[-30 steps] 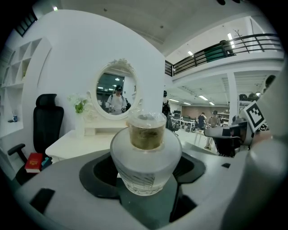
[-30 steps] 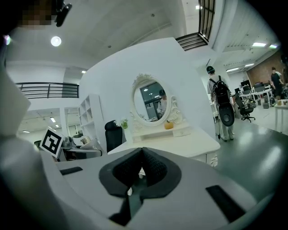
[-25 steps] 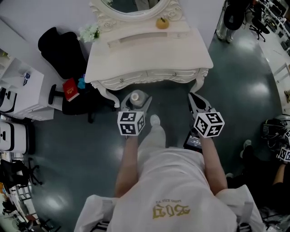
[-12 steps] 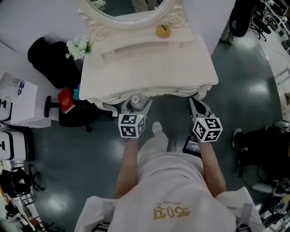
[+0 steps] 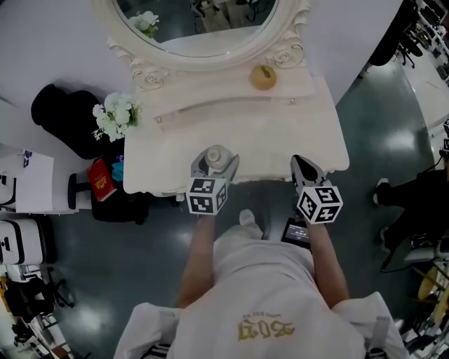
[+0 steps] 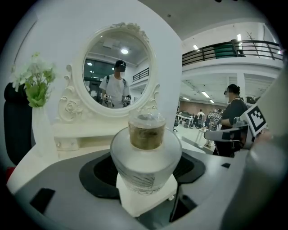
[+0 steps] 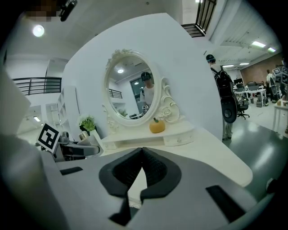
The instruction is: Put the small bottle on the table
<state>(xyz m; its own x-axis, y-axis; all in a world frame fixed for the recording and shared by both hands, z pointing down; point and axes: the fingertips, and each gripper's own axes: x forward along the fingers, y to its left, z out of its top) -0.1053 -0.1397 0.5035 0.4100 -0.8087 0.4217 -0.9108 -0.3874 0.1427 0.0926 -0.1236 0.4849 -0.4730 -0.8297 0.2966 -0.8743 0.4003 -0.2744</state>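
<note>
The small bottle (image 5: 215,157) is frosted glass with a clear cap and amber liquid inside. My left gripper (image 5: 215,163) is shut on its body, holding it upright just over the front edge of the white dressing table (image 5: 280,133). In the left gripper view the bottle (image 6: 146,155) fills the space between the jaws of the left gripper (image 6: 145,177). My right gripper (image 5: 302,165) hovers at the table's front right, shut with nothing in it. Its dark pads meet in the right gripper view (image 7: 141,167).
An oval mirror (image 5: 196,21) stands at the back of the table, with an orange pumpkin-like ornament (image 5: 264,77) on the shelf beside it. White flowers (image 5: 116,116) sit at the left end. A black chair (image 5: 63,119) and a red book (image 5: 100,177) lie left of the table.
The person has stepped toward the dressing table. Both grippers have moved from over the floor to the table's front edge, the left still holding the bottle.
</note>
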